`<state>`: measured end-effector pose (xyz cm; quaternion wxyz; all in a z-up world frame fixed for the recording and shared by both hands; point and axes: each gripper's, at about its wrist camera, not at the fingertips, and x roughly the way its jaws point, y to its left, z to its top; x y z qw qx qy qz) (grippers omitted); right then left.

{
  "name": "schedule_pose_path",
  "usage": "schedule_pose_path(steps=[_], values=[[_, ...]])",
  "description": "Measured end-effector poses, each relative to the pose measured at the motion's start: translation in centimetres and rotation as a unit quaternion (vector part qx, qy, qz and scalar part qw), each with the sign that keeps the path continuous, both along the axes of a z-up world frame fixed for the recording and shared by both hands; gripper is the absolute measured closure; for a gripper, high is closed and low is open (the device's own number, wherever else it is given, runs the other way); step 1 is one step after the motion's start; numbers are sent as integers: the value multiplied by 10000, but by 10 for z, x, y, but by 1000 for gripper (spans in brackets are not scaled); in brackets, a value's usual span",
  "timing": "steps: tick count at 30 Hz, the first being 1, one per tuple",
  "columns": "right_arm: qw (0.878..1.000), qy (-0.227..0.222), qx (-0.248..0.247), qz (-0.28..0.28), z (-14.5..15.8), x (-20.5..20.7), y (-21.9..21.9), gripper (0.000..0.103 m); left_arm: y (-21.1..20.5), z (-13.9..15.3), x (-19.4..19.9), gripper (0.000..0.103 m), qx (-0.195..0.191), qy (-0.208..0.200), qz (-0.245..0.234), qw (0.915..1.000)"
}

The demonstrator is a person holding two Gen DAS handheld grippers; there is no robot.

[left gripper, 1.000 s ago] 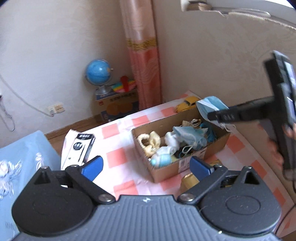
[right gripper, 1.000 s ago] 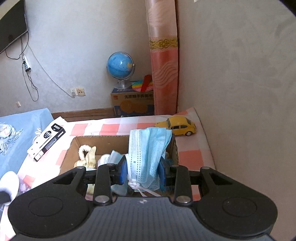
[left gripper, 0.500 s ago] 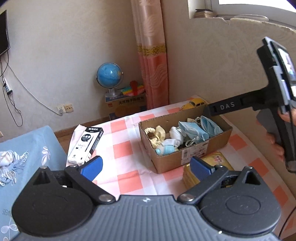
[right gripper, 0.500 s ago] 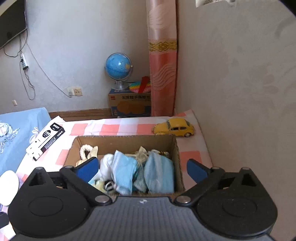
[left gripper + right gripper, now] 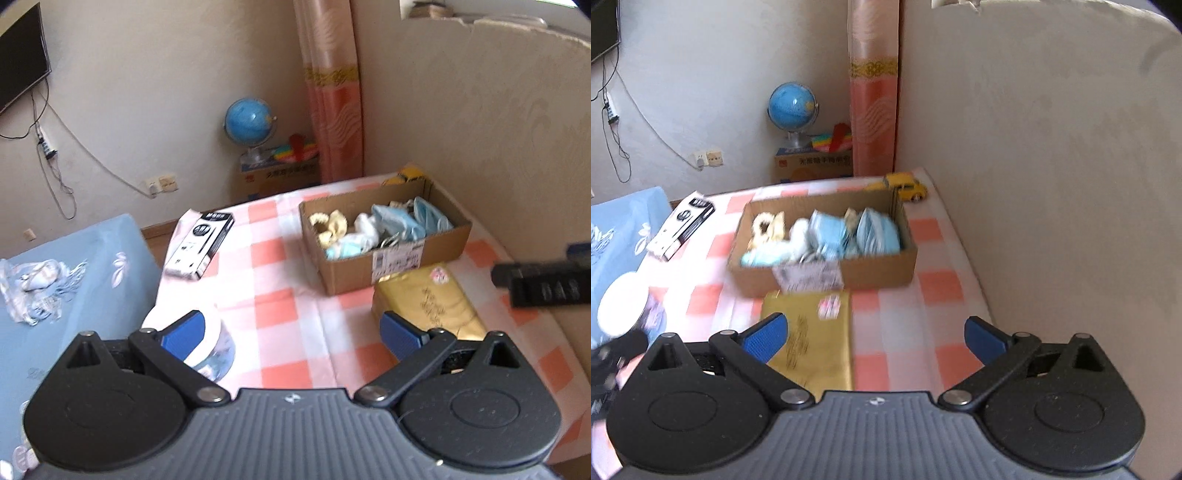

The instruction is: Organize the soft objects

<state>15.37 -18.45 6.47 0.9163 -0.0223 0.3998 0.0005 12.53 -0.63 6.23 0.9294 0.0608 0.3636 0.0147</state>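
Well beyond spread fingers (image 5: pixel 764 338): masks (image 5: pixel 877 232).

Left claw (image 5: pixel 291 332) and right claw (image 5: pixel 873 336) both gape wide, holding nothing.

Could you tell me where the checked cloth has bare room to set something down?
Bare cloth lies between the black-and-white box and the cardboard box, and right of the gold packet toward the wall. The cardboard box is crowded with masks.
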Motion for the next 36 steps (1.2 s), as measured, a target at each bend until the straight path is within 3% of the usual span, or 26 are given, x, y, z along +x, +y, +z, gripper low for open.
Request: schedule_pose_path(steps=[13, 36], values=[[9999, -109, -20, 9, 9, -71, 21, 0, 4, 14, -44, 2, -98, 80, 126, 9998], [9997, -224, 17, -49, 12, -83, 23, 0, 8, 17, -60, 2, -142, 63, 175, 9997]])
